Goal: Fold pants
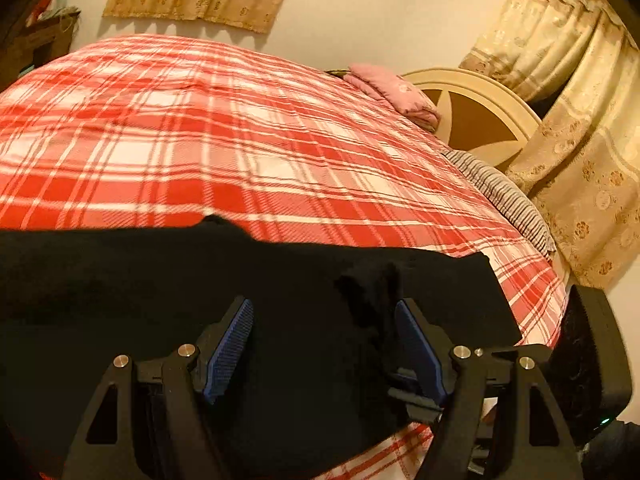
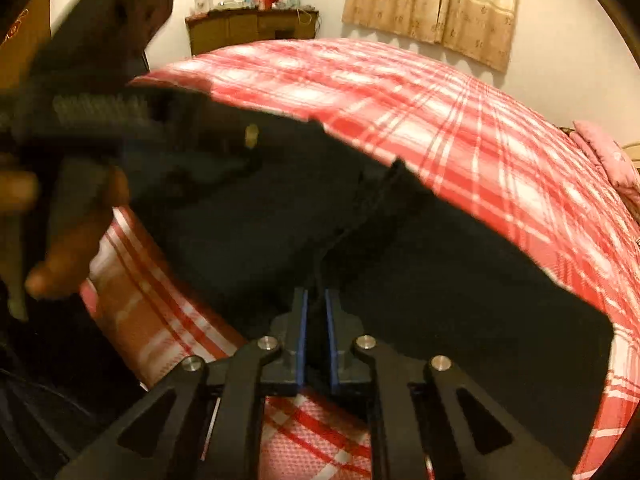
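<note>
Black pants (image 1: 160,280) lie spread across the near edge of the bed, on a red and white plaid blanket (image 1: 240,140). My left gripper (image 1: 324,312) is open just above the dark cloth, its blue pads wide apart and nothing between them. In the right wrist view the pants (image 2: 440,280) run across the bed's near side. My right gripper (image 2: 315,300) is shut on a raised fold of the pants, with the blue pads almost together. The left gripper and the hand holding it (image 2: 80,152) show blurred at the left of that view.
A pink pillow (image 1: 392,92) lies at the head of the bed by a cream headboard (image 1: 480,104). A striped cloth (image 1: 504,196) shows at the bed's right edge. Beige curtains (image 1: 580,100) hang beside it. A wooden cabinet (image 2: 252,28) stands against the far wall.
</note>
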Motion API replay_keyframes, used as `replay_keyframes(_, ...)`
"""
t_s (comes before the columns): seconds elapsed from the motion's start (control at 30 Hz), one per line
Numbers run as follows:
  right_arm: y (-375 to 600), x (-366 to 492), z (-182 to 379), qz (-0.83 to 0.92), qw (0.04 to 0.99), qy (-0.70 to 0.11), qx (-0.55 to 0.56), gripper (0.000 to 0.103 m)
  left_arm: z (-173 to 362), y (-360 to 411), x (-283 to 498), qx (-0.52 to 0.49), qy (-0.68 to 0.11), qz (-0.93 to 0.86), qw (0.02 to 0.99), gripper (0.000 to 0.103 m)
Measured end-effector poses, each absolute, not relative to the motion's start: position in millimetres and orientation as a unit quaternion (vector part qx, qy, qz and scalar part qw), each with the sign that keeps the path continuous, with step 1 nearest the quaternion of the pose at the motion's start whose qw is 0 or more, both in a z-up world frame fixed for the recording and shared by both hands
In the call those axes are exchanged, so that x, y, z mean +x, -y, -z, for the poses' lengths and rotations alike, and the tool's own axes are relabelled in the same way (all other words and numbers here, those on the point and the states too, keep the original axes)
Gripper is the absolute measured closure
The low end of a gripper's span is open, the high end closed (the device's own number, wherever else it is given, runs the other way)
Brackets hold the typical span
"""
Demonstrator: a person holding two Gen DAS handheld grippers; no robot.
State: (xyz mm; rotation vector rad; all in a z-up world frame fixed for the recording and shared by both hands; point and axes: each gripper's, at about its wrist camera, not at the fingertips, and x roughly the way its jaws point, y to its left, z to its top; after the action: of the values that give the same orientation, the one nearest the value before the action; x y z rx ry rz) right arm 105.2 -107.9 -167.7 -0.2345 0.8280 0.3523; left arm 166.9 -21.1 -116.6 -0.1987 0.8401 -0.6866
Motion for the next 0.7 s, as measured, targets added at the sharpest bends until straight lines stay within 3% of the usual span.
replay_keyframes(0.07, 114, 104, 162, -0.173, 0.895, -0.399, -0.103, 0.061, 115, 28, 168, -0.084, -0.399, 0.328, 0.852, 0.028)
replay_keyframes(0.1, 116, 102, 159, -0.173, 0.893, -0.403, -0.102, 0.017, 114, 34, 169, -0.081, -0.400, 0.331, 0.851, 0.028)
replay_keyframes(0.13, 119, 99, 157, -0.171, 0.893, -0.403, -0.102, 0.002, 114, 37, 170, -0.079, -0.400, 0.333, 0.850, 0.028)
replay_keyframes(0.5, 227, 63, 131, -0.096, 0.923, -0.372, -0.003, 0.005, 134, 75, 183, 0.021, -0.435, 0.240, 0.868, 0.028)
replay_keyframes(0.7, 273, 83, 159, 0.006, 0.908, -0.419, 0.019, 0.004, 131, 66, 180, 0.015, -0.437, 0.236, 0.868, 0.028)
